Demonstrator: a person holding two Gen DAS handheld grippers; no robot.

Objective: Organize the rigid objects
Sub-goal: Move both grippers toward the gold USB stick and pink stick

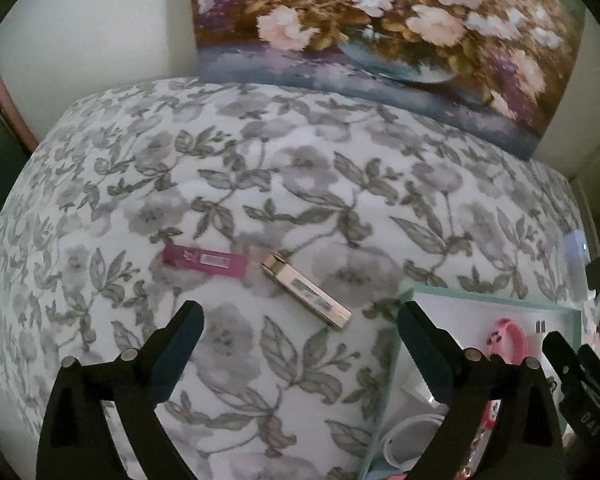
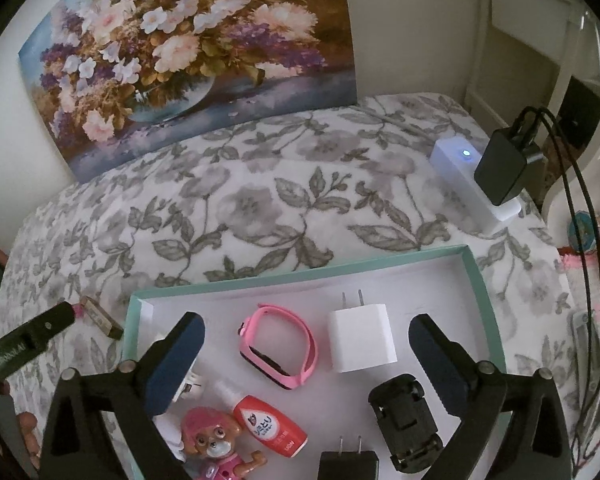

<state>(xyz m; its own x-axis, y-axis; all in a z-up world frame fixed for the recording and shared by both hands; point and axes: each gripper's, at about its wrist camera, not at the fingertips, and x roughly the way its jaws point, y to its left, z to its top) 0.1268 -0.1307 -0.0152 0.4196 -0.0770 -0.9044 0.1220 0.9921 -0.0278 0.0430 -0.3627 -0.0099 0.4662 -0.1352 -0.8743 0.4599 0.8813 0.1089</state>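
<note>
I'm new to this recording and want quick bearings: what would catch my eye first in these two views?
First, the big flower painting leaning against the wall at the back of the floral bedspread. Next, the teal-rimmed tray under the open right gripper, holding a pink watch, a white charger and a black toy car. Beside the tray, a magenta tube and a gold tube lie loose ahead of the open left gripper.

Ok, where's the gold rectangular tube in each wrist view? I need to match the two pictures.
Left wrist view: the gold tube lies slantwise on the floral cloth at centre, just left of the teal tray.
Right wrist view: the tube shows at the left edge, just outside the tray's left wall.
Shared landmark: the pink watch inside the tray.
</note>
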